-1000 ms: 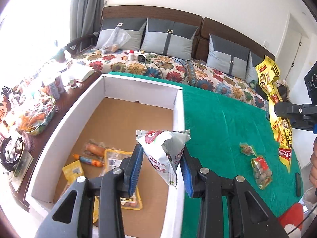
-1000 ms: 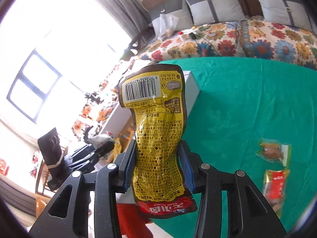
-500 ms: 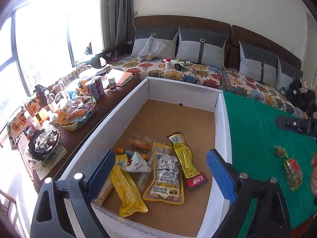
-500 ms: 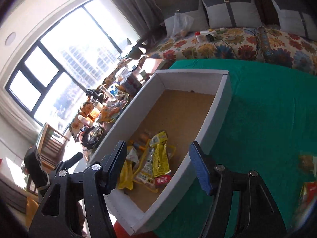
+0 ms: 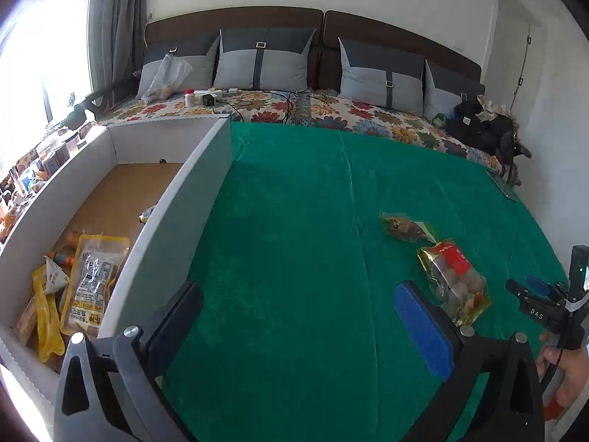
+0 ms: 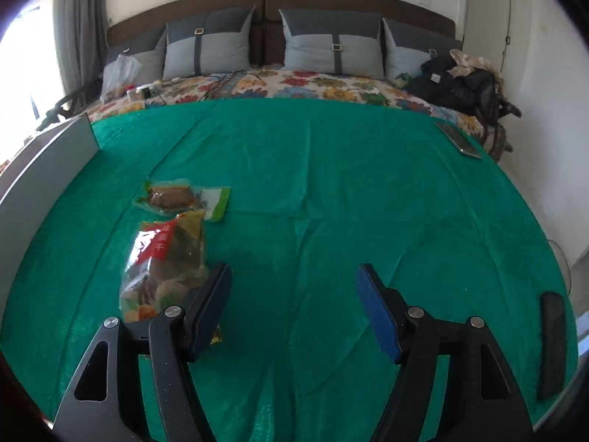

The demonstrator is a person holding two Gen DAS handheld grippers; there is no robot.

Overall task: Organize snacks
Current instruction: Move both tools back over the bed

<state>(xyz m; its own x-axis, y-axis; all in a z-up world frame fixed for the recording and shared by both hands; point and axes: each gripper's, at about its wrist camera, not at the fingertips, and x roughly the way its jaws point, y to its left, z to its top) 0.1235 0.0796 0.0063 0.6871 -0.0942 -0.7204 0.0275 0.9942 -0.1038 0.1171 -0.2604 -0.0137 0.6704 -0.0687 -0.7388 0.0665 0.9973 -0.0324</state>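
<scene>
Both tools hover over the green velvety cloth covering the counter (image 5: 294,239), each with nothing between its blue-padded jaws. The left tool (image 5: 298,316), at the bottom of the left wrist view, stands very wide and its jaws are opening; the right tool (image 6: 292,309), at the bottom of the right wrist view, is also spread and opening. Two snacks lie on the cloth: a clear packet with a red label holding round pale pieces (image 6: 165,261), just left of the right tool's left finger and partly under it, and a small green-edged packet with a brown piece inside (image 6: 176,197) just above it, their edges touching or overlapping. In the left wrist view these same packets sit right of centre. The white cardboard box with a brown floor (image 5: 176,202) fills the left of that view and holds several packets, among them a yellow-rimmed clear pouch with black print (image 5: 92,280) and a long yellow packet (image 5: 46,316) beside it. A hand (image 5: 563,364) holding the right tool shows at the lower right edge.
</scene>
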